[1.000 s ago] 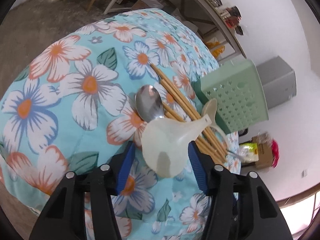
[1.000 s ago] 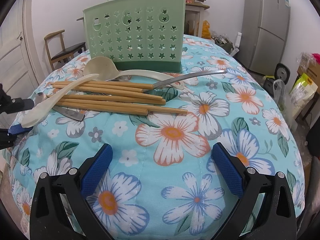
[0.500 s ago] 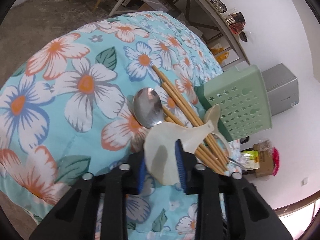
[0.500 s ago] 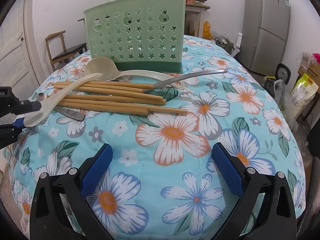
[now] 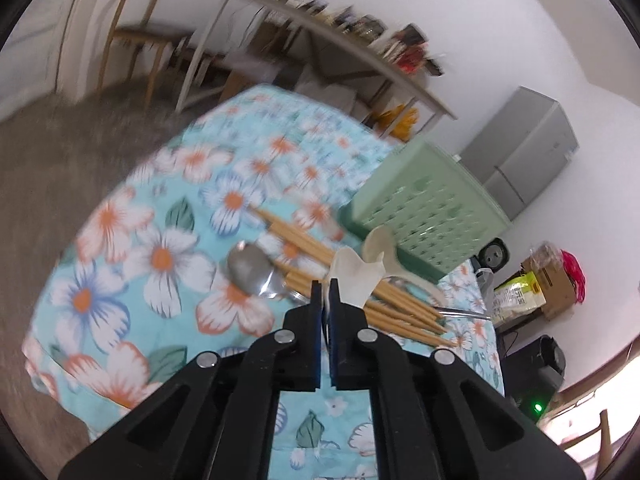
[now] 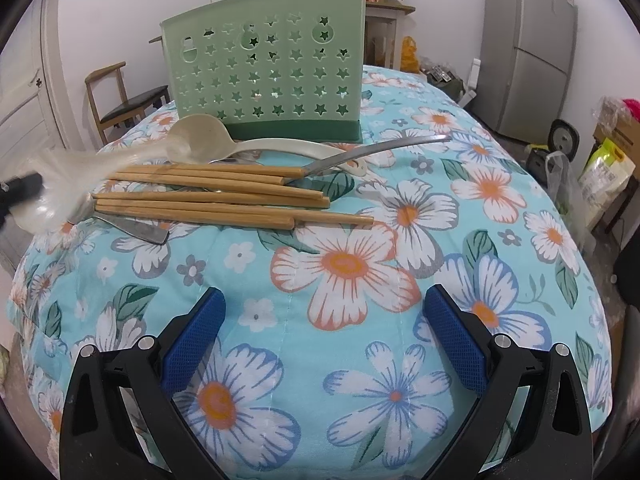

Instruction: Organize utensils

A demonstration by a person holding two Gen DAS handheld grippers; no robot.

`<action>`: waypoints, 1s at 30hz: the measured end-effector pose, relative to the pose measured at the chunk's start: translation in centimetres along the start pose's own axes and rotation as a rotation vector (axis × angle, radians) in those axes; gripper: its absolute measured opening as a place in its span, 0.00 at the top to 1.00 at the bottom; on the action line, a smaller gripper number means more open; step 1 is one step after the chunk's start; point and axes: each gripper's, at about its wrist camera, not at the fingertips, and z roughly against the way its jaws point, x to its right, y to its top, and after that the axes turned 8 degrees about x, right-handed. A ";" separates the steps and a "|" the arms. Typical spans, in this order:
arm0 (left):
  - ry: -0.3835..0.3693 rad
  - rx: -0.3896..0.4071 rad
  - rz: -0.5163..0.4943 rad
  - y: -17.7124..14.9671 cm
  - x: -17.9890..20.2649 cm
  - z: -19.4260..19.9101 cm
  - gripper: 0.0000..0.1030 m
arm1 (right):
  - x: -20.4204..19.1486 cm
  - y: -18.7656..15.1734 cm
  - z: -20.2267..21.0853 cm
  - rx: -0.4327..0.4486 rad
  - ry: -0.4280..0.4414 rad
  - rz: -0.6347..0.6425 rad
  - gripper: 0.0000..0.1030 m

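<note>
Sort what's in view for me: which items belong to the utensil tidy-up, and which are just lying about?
Job:
pale plastic spoon, pinched in the shut left tool
chopsticks
metal spoons
beige ladle
green holder

Lying about:
fridge
wooden chair
yellow bag

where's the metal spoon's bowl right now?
Left wrist view: the metal spoon lies on the floral cloth, bowl just left of the chopsticks, beyond the left gripper.
</note>
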 end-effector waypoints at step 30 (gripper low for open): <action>0.064 0.333 0.066 5.2 -8.5 9.7 0.98 | -18.6 5.1 0.6 0.191 0.432 0.684 0.40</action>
